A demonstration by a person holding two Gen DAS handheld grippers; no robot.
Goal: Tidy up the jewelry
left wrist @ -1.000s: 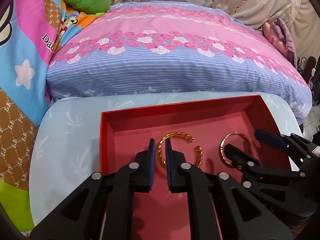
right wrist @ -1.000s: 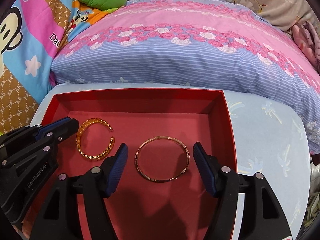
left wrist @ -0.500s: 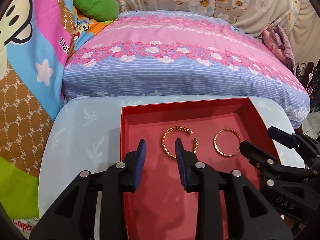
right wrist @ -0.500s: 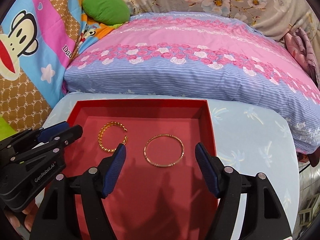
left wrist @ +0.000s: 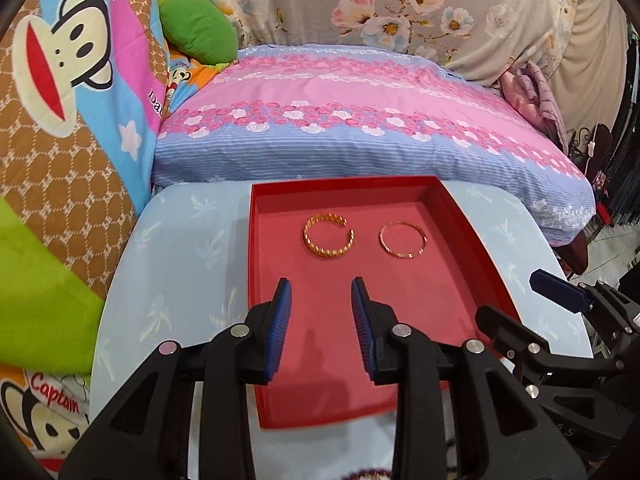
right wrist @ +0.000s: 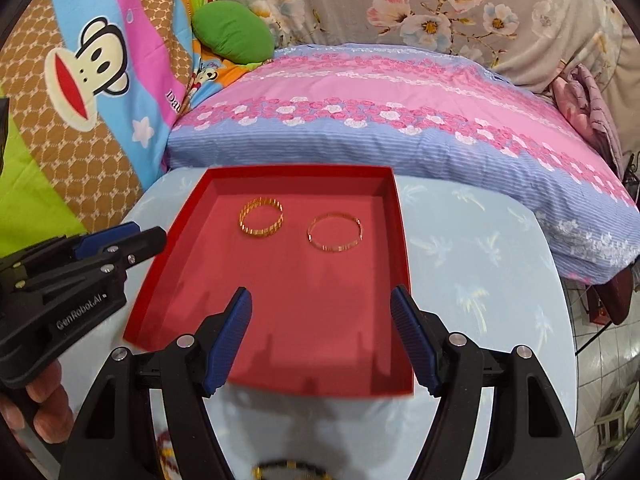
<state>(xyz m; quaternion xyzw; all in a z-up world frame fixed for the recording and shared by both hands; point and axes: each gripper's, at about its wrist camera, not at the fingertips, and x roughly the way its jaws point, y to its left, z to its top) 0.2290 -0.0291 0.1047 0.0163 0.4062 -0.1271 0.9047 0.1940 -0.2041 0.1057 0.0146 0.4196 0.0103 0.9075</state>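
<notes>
Bangles (left wrist: 329,236) ahead of open left gripper (left wrist: 321,330), untouched

Red tray (left wrist: 472,236) is open-topped with low walls all round; near half of its floor is bare. 2 bangles in the far half: twisted gold cuff (left wrist: 329,236) left, thin bangle (left wrist: 402,239) right, apart. Striped pillow (left wrist: 360,136) butts the table's far edge.
</notes>
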